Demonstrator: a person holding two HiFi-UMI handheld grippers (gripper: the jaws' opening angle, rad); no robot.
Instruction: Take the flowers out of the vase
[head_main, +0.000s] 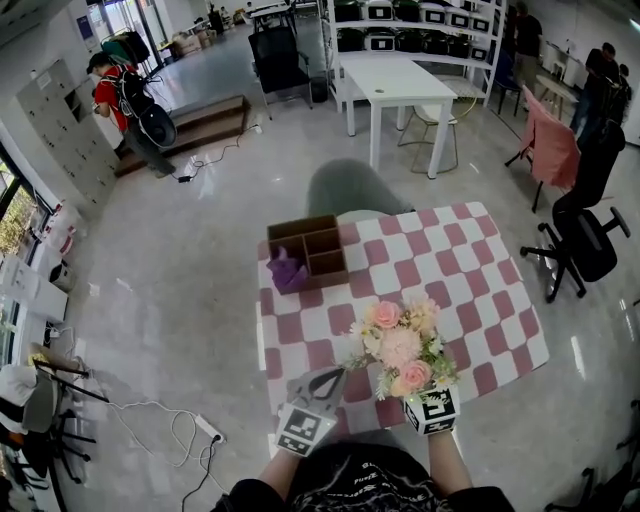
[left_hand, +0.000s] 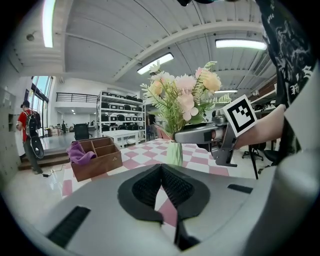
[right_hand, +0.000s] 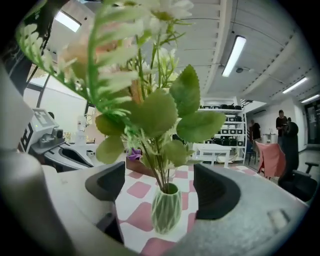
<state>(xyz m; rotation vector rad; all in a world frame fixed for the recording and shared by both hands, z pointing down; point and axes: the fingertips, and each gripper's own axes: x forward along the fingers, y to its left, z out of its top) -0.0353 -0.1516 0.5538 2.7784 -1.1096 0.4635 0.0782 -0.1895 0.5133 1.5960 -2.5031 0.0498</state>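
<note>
Now vase (right_hand: 166, 214) near table (head_main: 500, 300) edge, between parted jaws of right tool (right_hand: 160, 188).

The left gripper (left_hand: 161, 182) has its jaws together; the right gripper (right_hand: 161, 186) has its jaws wide apart.

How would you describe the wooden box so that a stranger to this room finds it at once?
Look at the table covered in pink-and-white checks. At its far left corner, away from the vase of flowers, stands a brown wooden box with compartments. It alone holds a crumpled purple cloth.
</note>
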